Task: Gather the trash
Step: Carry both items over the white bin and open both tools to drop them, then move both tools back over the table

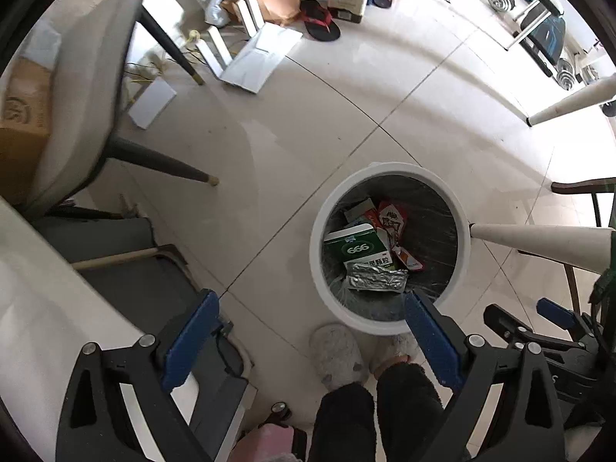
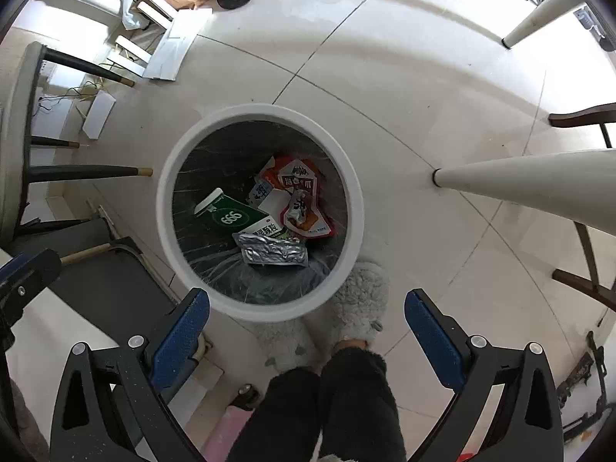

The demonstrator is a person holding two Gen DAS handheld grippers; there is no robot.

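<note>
Two grippers, both w/ fingers spread wide and nothing between them. The left gripper (image 1: 312, 338) hangs over the floor (image 1: 292, 123) just beside the bin's near rim; the right gripper (image 2: 308, 338) sits closer to directly above the bin (image 2: 261, 308), prob. because that's the drop line for trash.

Trash is inside the bin, on the black liner: a green box (image 2: 231, 215) marked 666 lies flat toward the left wall, a silver foil pouch (image 2: 275, 252) rests across its near end, touching it, and red/orange snack wrappers (image 2: 304, 200) are piled toward the right wall w/ a white scrap among them. All sits low, well below the rim, so plenty of room left.

Bin stands on the floor right in front of the person's grey slippers (image 2: 358, 300), the near rim touching or almost touching them; likely kept at the feet so drops go straight down. White table leg (image 2: 531, 188) is near the bin's right side, apart from it.

Judgement: empty spread grippers above a part-filled bin suggest a drop is done, or the next pickup hasn't begun. More loose paper and card (image 2: 173, 50) lies at the far-left edge of the floor.
</note>
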